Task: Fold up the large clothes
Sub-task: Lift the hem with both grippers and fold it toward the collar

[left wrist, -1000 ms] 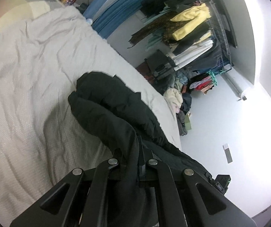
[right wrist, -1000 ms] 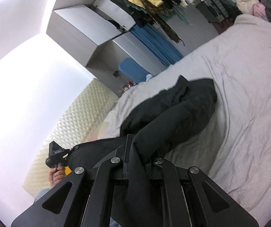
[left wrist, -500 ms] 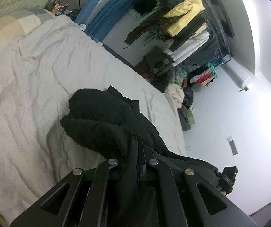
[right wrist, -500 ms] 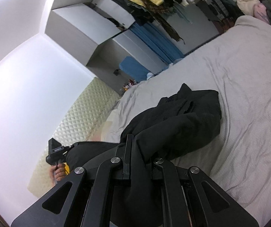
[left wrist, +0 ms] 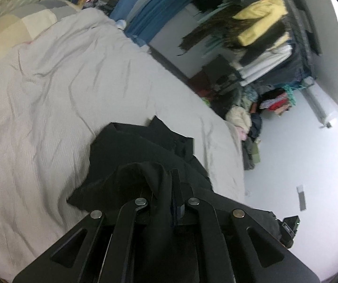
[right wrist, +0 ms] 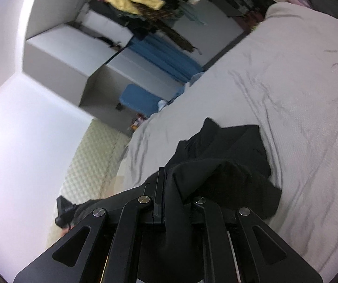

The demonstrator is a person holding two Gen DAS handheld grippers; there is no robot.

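Grey, finely ribbed bedding covers the bed and is creased in long wrinkles across its whole top. Near the foot-side edge of the bed lies the black garment, bunched in thick folds, its far part resting on the bedding while its near part rises off it toward both cameras. The left gripper has its jaws pinched together on a gathered fold of that cloth, which drapes over the linkage. The right gripper is likewise clamped on another fold of the black garment, with cloth hanging down between its arms. Past the far edge of the bed stand a blue chair and blue curtain against grey cabinets. A crowded clothes rack with a yellow jacket stands beyond the bed's corner, with a heap of laundry on the pale floor below it. A quilted headboard lines the head edge, beside pale pillows.
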